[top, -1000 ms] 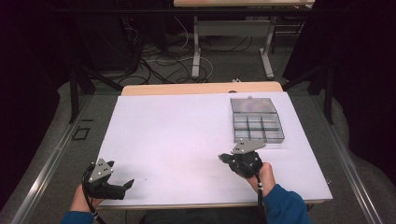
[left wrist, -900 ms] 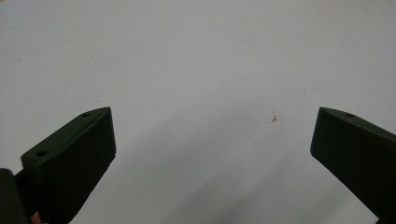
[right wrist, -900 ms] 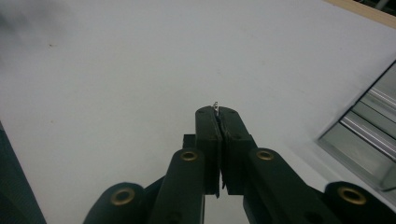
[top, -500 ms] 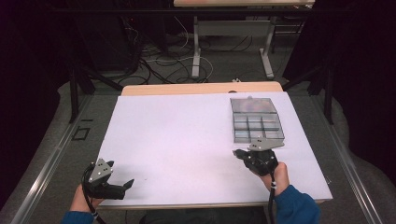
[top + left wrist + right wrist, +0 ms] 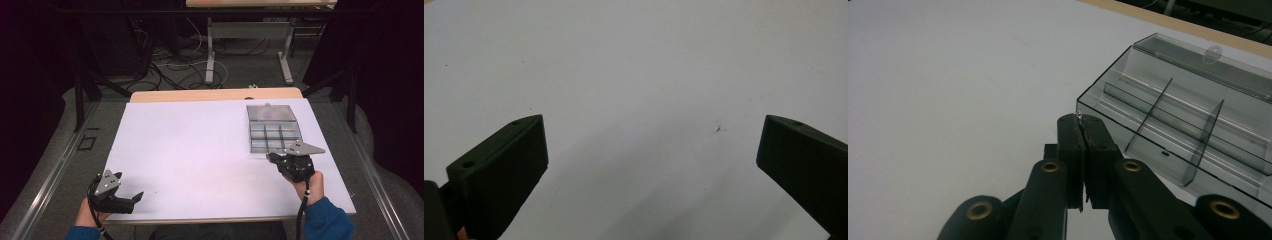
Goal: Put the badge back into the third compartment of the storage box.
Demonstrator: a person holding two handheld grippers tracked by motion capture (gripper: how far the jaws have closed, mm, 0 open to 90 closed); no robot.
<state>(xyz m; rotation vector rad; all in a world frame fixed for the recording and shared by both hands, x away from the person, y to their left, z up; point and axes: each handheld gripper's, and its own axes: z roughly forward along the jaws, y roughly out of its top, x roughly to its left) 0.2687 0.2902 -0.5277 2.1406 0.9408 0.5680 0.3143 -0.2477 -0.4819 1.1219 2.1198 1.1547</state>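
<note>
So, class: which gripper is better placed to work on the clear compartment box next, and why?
Right. The right gripper, jaws shut, sits at the near corner of the compartment box. The left gripper, jaws open, rests at the table's near left edge, far from it.

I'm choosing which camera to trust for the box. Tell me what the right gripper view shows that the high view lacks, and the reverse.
Right gripper view alone: the right tongs pressed shut, a tiny shiny bit at their tips, the clear box's thin dividers and the tab on its open lid, close up.

High view alone: the left tongs near the front left corner, the person's hands and blue sleeves, the whole white table, the floor cables and table legs behind.

Both: the right tongs close to the box's near edge, the box's compartments looking empty, the wooden strip at the far edge.
</note>
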